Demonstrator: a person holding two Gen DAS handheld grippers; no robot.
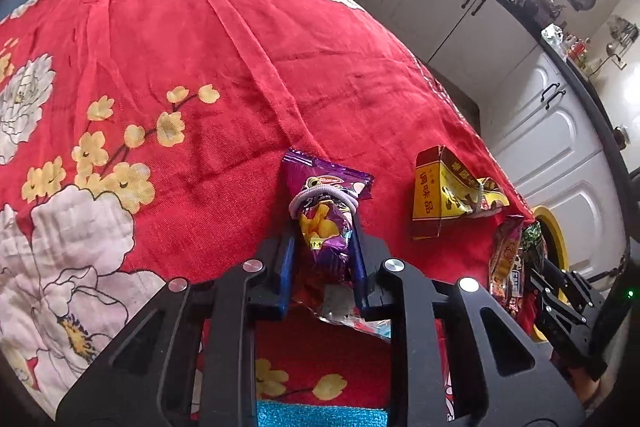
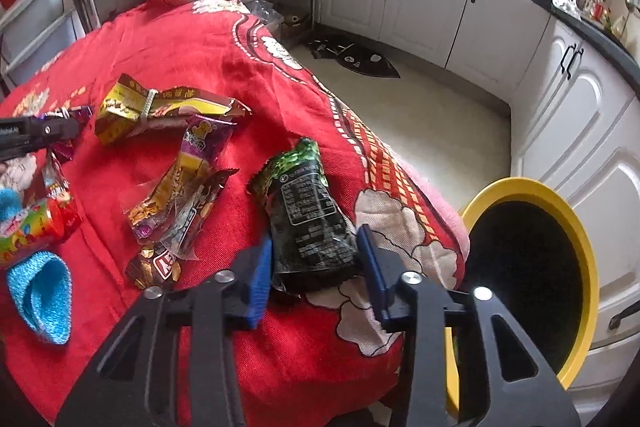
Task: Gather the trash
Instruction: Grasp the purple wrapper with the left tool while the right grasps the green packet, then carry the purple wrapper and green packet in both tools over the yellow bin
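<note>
So far nothing shows inside the yellow bin (image 2: 576,227); your left gripper (image 1: 325,259) is clenched on the purple snack packet (image 1: 326,223), while your right gripper (image 2: 316,267) brackets the dark green pouch (image 2: 308,211), its right pad apparently not yet pressing. Only the right wrist view shows the bin's mouth, right of those jaws, and at least 3 more wrappers (image 2: 176,203) left of them.

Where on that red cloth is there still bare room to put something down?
The red cloth lies bare across its far half, beyond the purple snack bag and the yellow seasoning box, up to the pots at the back. The near right corner is crowded: the black-green packet, the crumpled wrappers and the blue knitted cloth sit close together, beside the yellow bin.
</note>
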